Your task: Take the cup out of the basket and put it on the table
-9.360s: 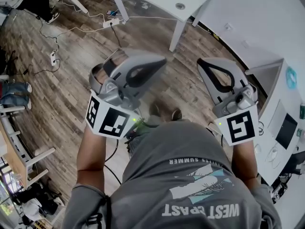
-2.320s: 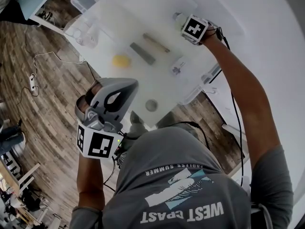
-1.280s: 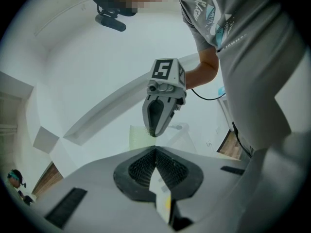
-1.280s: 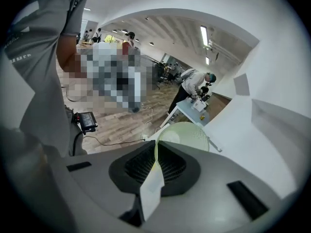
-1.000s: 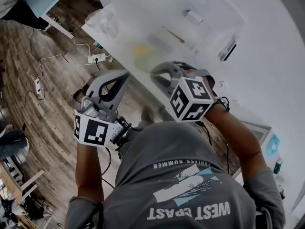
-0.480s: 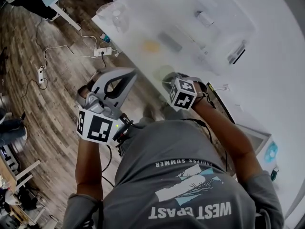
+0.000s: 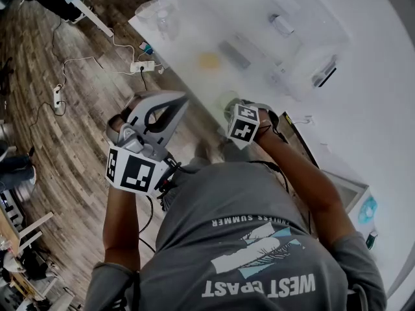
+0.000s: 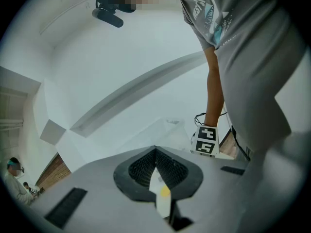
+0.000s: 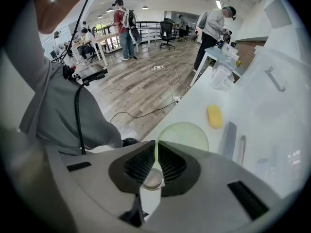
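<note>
A pale green see-through cup (image 9: 184, 136) sits between the jaws of my right gripper (image 9: 155, 145), which is shut on its wall. In the head view the cup (image 7: 226, 100) is at the near edge of the white table (image 7: 194, 37), just ahead of my right gripper (image 7: 233, 111); I cannot tell whether it touches the tabletop. The clear plastic basket (image 7: 305, 41) stands further back on the table. My left gripper (image 7: 180, 100) is held off the table over the floor, its jaws pressed together with nothing in them (image 8: 155, 150).
On the table lie a yellow sponge (image 7: 208, 60), a grey bar (image 7: 233, 54) and a clear jar (image 7: 163, 15) at the left corner. Power strips and cables (image 7: 139, 65) lie on the wooden floor. Several people stand at desks (image 9: 121, 25) across the room.
My right gripper has drawn back from the basket to the table's near edge, with the green cup in it. The left gripper has hardly moved.
</note>
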Tool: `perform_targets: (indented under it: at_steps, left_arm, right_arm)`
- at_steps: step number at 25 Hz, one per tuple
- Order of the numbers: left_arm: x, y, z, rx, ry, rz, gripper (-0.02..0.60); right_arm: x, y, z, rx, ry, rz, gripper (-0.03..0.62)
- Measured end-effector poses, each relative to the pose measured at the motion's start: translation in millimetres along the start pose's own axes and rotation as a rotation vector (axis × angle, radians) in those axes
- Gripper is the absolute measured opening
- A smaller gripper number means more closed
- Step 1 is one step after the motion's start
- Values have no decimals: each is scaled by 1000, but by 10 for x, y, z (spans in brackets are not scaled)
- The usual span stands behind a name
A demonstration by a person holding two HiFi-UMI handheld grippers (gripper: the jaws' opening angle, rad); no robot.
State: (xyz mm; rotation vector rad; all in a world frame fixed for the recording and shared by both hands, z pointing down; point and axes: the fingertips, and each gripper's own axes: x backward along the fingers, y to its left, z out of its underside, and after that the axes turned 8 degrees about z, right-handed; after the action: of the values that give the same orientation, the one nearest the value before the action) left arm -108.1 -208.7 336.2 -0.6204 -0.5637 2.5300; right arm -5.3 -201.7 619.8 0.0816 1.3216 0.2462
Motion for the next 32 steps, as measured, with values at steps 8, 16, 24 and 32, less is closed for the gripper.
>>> perform_targets:
  at_steps: [8,16,24,32]
  left_arm:
    - [32,-78,-25,1,9,1,8]
    - [35,-148,-61,-1,12,9,8]
    - [30,-186,-155,-17,-11,14,8]
    - [25,-178,-409,-34,-93,34,8]
  right_arm:
    - [-108,-3,154,-2,55,2,31]
    - [-6,-29,91,-15,17,12,48]
    - [442,-154,-24,-78,-81,106,48]
    - [1876,-342,-695,-108,-572,343,12]
